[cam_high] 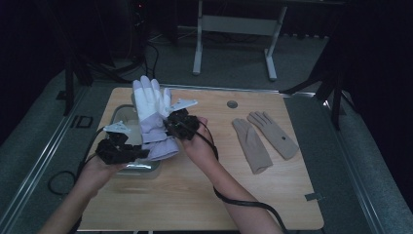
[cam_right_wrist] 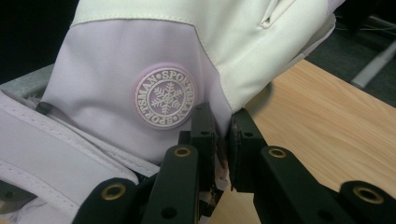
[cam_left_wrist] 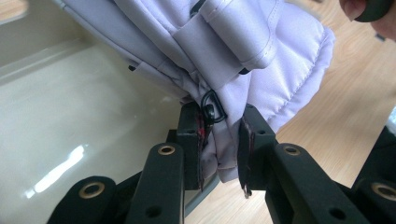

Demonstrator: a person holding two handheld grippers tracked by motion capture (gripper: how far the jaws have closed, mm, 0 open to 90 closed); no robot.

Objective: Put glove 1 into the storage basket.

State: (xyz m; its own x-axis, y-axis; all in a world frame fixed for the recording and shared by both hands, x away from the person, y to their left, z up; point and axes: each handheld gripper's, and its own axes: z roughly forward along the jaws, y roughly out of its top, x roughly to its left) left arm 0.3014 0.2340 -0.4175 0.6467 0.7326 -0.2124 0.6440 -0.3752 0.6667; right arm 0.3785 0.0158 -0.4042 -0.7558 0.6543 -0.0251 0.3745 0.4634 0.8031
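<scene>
A padded white and lilac ski glove [cam_high: 153, 117] is held up over the left part of the wooden table, fingers pointing away. My left gripper [cam_high: 130, 150] is shut on the glove's cuff [cam_left_wrist: 224, 154] beside a small black D-ring [cam_left_wrist: 210, 108]. My right gripper [cam_high: 171, 122] is shut on the glove's side edge [cam_right_wrist: 223, 135], just right of a round snowflake badge [cam_right_wrist: 164, 99]. A person's hands hold both grippers.
A shallow pale tray [cam_high: 139, 168] lies under the glove at the table's left edge, its glossy floor [cam_left_wrist: 70, 130] showing below. Two thin beige gloves [cam_high: 263, 136] lie flat on the table's right half. A round grommet [cam_high: 232, 104] sits near the far edge.
</scene>
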